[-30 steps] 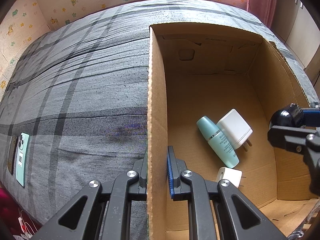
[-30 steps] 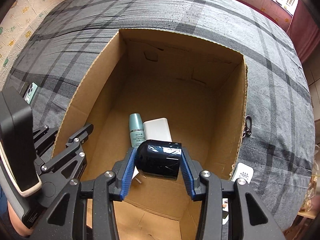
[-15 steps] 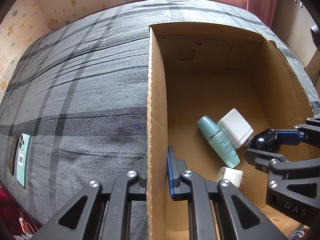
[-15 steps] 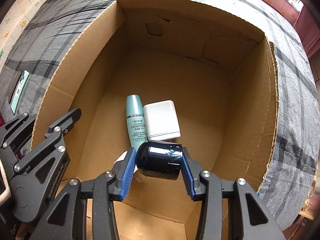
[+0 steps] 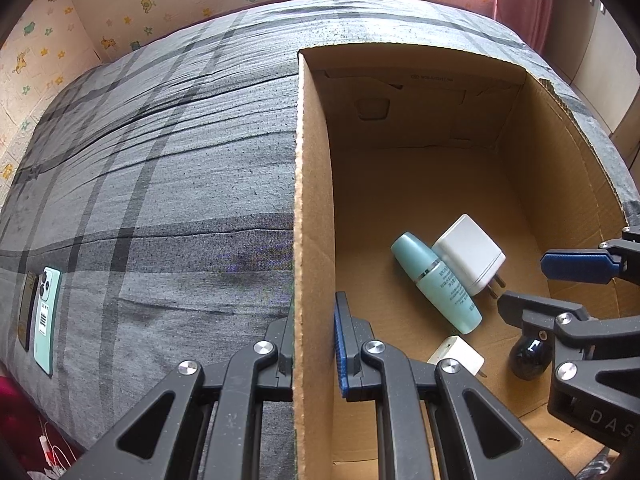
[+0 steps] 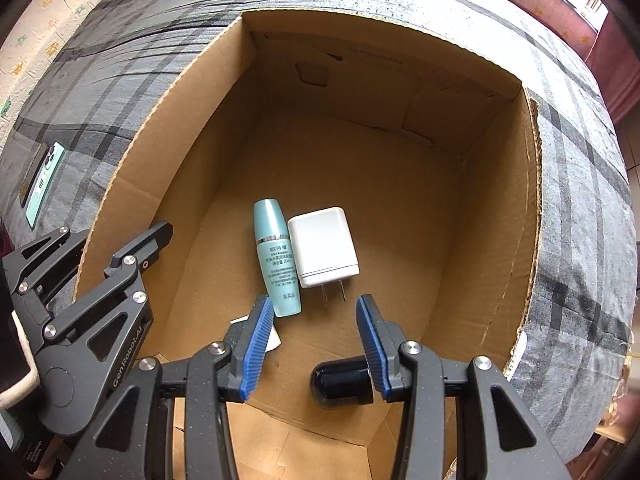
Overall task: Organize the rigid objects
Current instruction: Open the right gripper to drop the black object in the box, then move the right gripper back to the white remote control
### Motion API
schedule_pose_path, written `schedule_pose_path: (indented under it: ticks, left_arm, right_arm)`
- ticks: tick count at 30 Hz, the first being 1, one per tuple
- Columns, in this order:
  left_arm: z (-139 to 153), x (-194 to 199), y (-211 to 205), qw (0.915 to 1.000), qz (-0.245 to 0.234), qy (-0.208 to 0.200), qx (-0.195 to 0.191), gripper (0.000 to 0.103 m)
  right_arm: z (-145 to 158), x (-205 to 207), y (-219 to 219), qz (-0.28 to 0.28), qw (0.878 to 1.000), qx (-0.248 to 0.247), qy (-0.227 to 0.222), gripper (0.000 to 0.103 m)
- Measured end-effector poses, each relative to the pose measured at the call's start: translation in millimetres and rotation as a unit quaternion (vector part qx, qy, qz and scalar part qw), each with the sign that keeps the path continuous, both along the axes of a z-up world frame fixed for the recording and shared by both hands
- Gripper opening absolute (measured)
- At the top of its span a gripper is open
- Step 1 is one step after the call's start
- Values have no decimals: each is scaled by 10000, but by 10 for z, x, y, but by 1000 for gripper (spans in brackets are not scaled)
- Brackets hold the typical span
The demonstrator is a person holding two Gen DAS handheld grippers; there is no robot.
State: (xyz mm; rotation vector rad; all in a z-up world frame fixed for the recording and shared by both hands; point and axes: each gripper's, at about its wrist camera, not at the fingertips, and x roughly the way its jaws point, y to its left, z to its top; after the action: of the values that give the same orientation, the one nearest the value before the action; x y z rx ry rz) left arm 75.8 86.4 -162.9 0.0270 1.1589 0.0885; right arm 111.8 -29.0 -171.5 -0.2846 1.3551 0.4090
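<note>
Lettering "GenRobot.AI" marks the left gripper (image 6: pixel 120 248), clamped on the cardboard box (image 6: pixel 168 128) wall. The right gripper (image 6: pixel 316 344) hangs spread above the released black cylinder (image 6: pixel 340 386) on the box floor.

Probably a child's bedroom (plaid bedspread (image 5: pixel 160 168), cartoon wallpaper (image 5: pixel 132 4)).

free: box floor (image 6: pixel 360 168) upper frame, bare | blocked: bottle (image 6: pixel 276 256), charger (image 6: pixel 322 246) centre; black cylinder (image 6: pixel 340 384) bottom
</note>
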Motion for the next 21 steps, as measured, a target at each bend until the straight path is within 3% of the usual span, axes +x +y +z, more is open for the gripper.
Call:
schedule_pose_path:
  ticks: [7, 15, 19, 21]
  left_arm:
    - [2, 11, 7, 10000, -7, 10, 28, 15]
    - [-2, 10, -1, 10000, -7, 10, 34, 15]
    - [-1, 11, 1, 10000, 1, 12, 26, 15]
    - [-1, 11, 7, 10000, -2, 14, 31, 15]
  right_arm:
    - [230, -33, -34, 23, 9996, 127, -232, 51]
    - [481, 3, -196, -110, 9985, 221, -490, 71]
    - [580, 7, -342, -214, 9975, 191, -643, 76]
    - [633, 26, -435, -295, 9970, 203, -691, 85]
